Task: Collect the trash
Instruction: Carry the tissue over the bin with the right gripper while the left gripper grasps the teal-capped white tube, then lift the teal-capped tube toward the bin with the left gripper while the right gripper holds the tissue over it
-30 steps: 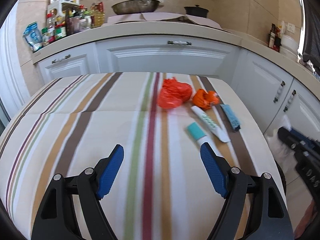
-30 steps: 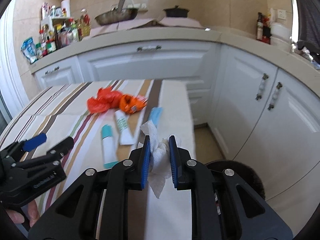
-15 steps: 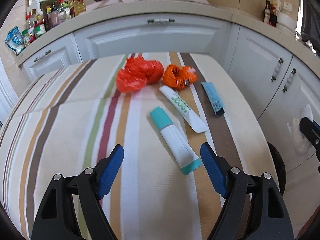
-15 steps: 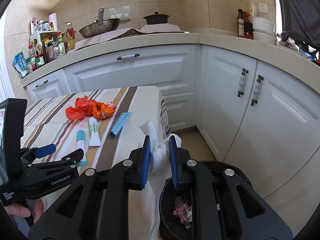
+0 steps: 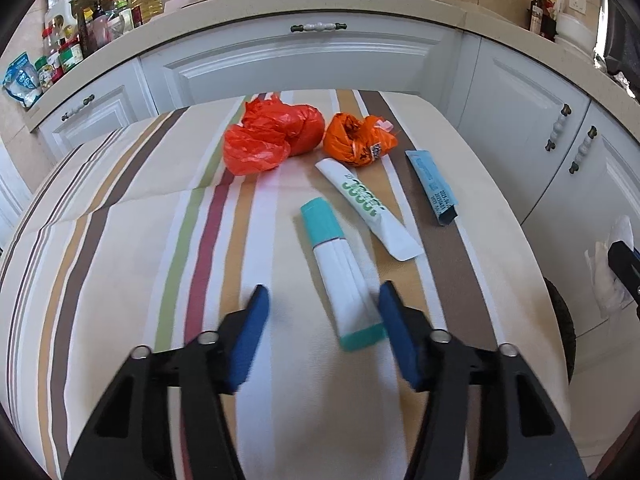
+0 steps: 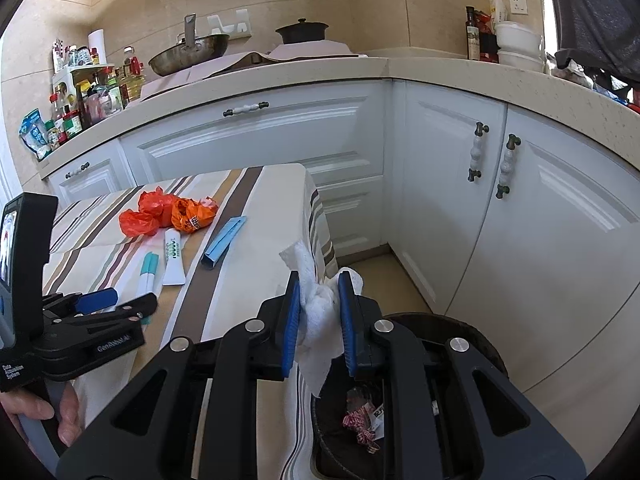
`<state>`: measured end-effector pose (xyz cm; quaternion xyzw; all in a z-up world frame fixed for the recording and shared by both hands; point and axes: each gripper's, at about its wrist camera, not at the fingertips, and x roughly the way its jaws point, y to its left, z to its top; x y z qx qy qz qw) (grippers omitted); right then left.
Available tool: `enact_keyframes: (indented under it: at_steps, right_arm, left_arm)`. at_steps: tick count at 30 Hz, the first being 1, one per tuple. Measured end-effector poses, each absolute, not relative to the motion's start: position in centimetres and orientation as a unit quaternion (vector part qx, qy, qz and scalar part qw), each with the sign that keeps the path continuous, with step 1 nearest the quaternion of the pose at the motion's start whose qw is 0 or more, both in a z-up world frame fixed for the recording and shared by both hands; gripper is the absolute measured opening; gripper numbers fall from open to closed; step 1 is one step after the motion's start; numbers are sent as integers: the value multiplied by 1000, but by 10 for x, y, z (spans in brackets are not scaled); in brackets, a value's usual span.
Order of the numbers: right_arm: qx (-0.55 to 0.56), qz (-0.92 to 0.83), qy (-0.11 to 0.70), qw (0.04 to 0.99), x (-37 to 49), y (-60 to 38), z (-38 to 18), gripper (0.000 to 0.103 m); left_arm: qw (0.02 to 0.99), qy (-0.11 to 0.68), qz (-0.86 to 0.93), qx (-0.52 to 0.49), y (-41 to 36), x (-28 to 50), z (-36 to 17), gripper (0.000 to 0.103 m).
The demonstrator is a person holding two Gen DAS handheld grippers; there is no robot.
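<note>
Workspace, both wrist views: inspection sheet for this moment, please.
Surface: striped tablecloth on table.
Job's things: red bag, orange wrapper, two tubes, blue packet on cloth; white tissue; bin on floor holding scraps.
Clutter: nothing seen.
Grippers: left gripper open around teal-capped tube; right gripper shut on tissue above bin.
Cables: nothing seen.
Surroundings: white cabinets, counter with bottles, pans.

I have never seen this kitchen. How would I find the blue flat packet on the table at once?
Look at the striped table before the white cabinets. On its right side, on the brown stripe, lies the blue packet, right of the two tubes and just below the orange bag. It alone is flat, narrow and light blue; the tubes are white.
</note>
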<state>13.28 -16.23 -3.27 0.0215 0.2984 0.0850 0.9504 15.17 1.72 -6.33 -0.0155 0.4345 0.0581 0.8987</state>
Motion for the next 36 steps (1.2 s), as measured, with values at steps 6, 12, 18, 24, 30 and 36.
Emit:
enact_keyframes:
  at_steps: [6,12,18,24,30,36]
  right_arm:
    - [21,86,299,950,131,-161,-33,18]
    - [18,86,299,950,128,-159,-31,18]
    - [16,85,294,952,123,-155,-26,18]
    - [10,84,288,954,119,-153,-21,18]
    - [7,79,274,958,108,-155,-10,18]
    - [2,71,258,964,91,-157,3,18]
  left_arm:
    - [901,429,54,-23,32,148,-61,25]
    - [903,427,45,-27,38,144,-60,24]
    - [909,414,43,-30,42,136,-54,24]
    - [925,375,52,-19,43,120,-38,24]
    - [944,324,57,-16,44,100,-15,24]
    - [959,278,48,-10,39,81,10,24]
